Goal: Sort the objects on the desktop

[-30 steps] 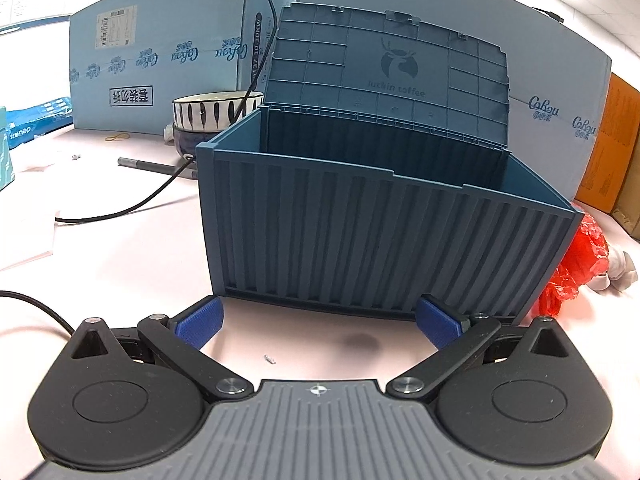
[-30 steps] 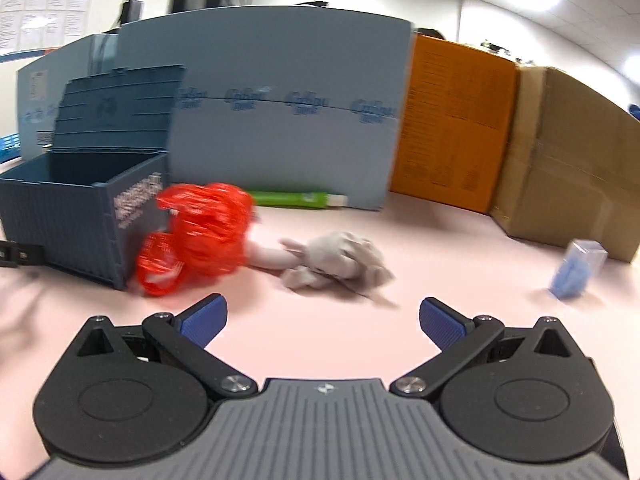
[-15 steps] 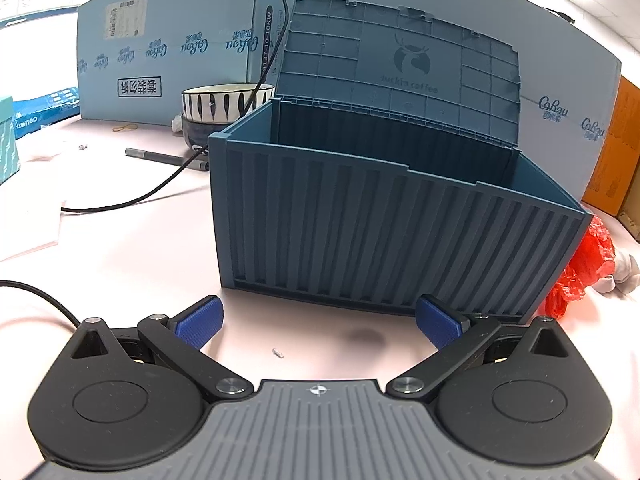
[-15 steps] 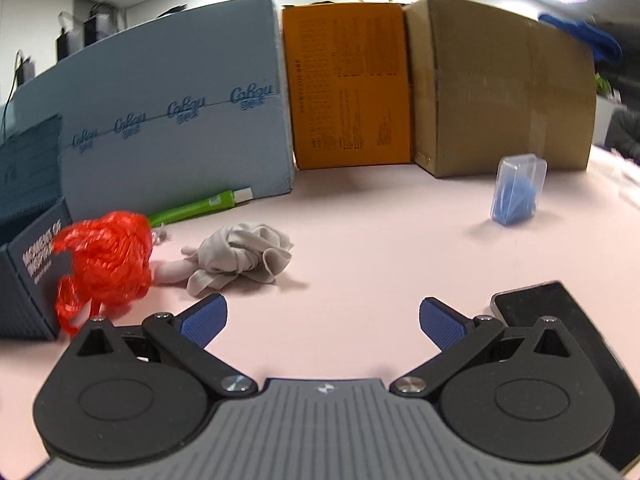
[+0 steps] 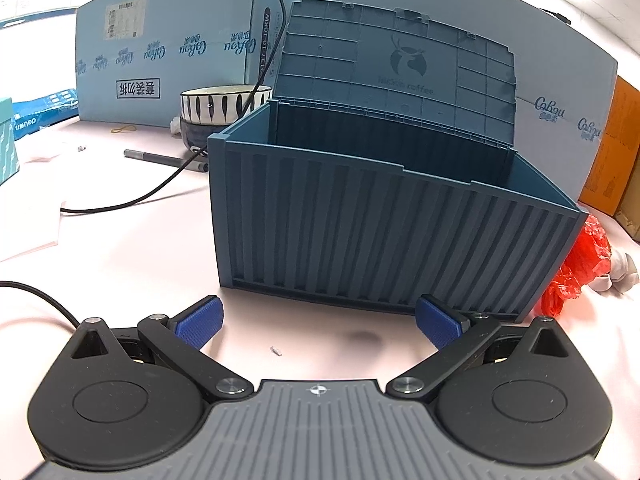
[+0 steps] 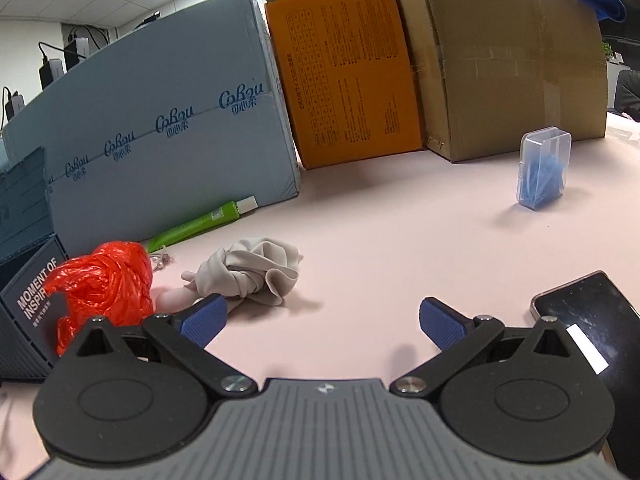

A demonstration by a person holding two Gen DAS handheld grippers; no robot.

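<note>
A dark blue ribbed storage box (image 5: pixel 384 236) stands on the pink desk with its lid raised. My left gripper (image 5: pixel 318 322) is open and empty just in front of it. My right gripper (image 6: pixel 322 320) is open and empty above bare desk. To its left lie a crumpled red plastic bag (image 6: pixel 102 284), a grey cloth (image 6: pixel 256 270) and a green tube (image 6: pixel 200 226). A clear case of blue items (image 6: pixel 544 168) stands at the far right. A black phone (image 6: pixel 592 320) lies at the near right. The box corner (image 6: pixel 24 316) shows at the left edge.
Light blue (image 6: pixel 160 128), orange (image 6: pixel 348 68) and brown (image 6: pixel 508 56) cartons line the back. Left of the box are a striped bowl (image 5: pixel 218 104), a pen (image 5: pixel 164 159), a black cable (image 5: pixel 132 200) and white paper (image 5: pixel 28 232).
My right gripper has swung to the right, away from the box, bringing the phone and clear case into view. My left gripper has backed off slightly from the box. Both stay open.
</note>
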